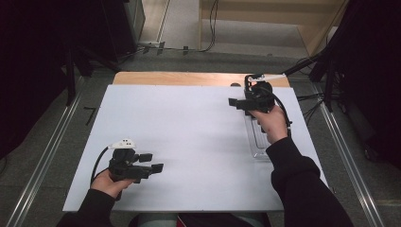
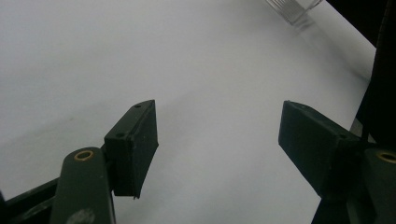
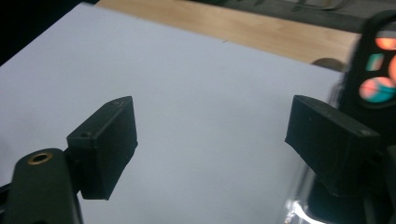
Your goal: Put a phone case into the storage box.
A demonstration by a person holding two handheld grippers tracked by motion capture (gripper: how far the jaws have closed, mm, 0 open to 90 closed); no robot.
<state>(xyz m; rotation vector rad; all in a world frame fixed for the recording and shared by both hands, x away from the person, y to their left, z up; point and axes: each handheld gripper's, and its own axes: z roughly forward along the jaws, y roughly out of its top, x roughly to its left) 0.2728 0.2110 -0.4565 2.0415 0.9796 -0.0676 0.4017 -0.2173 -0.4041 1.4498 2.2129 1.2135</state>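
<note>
Clearly the right gripper (image 1: 240, 103) hovers with jaws spread, holding nothing, above the far end of the clear plastic tray (image 1: 257, 142) at the white board's (image 1: 179, 137) right edge — lower it squarely before pinching. Left gripper (image 1: 150, 162) waits near the front, jaws also spread.

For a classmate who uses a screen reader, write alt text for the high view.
A person holds a black gripper in each hand over a white table. The left gripper sits near the front left, fingers open. The right gripper is held above a clear tray at the far right.
</note>
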